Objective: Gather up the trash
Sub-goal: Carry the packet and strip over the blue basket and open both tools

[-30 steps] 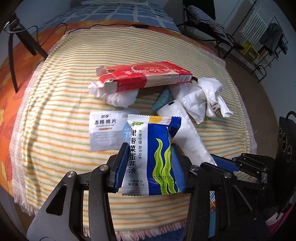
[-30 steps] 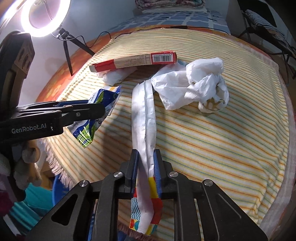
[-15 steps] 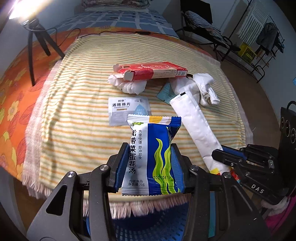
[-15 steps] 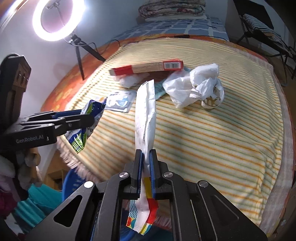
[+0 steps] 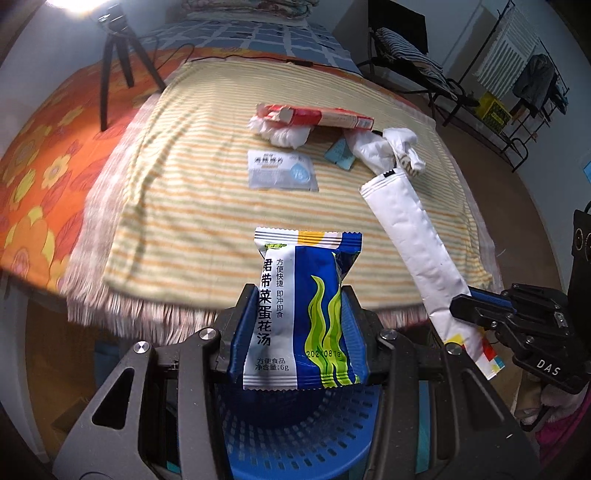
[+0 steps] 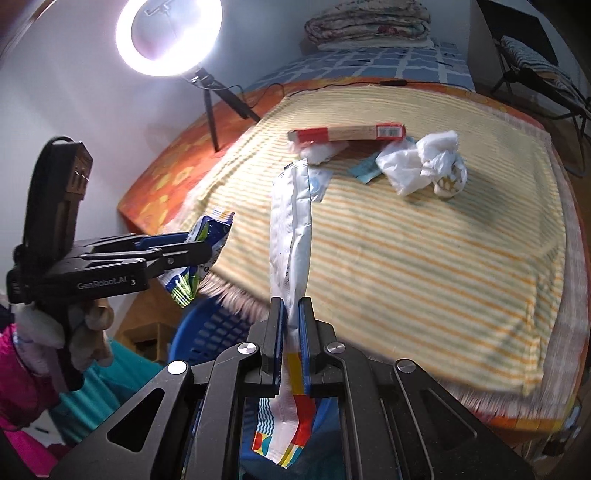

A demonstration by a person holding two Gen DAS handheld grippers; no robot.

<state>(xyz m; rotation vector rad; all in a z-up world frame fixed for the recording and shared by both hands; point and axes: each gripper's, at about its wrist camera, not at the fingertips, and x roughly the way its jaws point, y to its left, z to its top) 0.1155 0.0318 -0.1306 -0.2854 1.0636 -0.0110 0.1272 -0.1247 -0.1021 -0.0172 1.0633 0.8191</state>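
Note:
My left gripper [image 5: 298,295] is shut on a blue and white soup packet [image 5: 301,314] and holds it above a blue perforated bin [image 5: 303,432]. My right gripper [image 6: 291,306] is shut on a long white wrapper [image 6: 290,229] with a coloured end, also above the bin [image 6: 210,328]. The wrapper shows in the left wrist view [image 5: 410,236], the packet in the right wrist view [image 6: 201,251]. On the striped cloth [image 5: 207,177] lie a red box [image 5: 317,116], white tissue [image 5: 280,134], a grey sachet [image 5: 282,171], a small teal packet [image 5: 340,155] and a crumpled white bag [image 5: 391,147].
A ring light on a tripod [image 6: 170,33] stands at the back left of the bed. An orange flowered sheet [image 5: 33,162] lies under the cloth. A chair [image 5: 406,62] and a rack [image 5: 517,85] stand far right.
Both grippers have pulled back from the cloth toward its near edge with their items. The long wrapper has lifted off the cloth, and the blue bin has come into view below.

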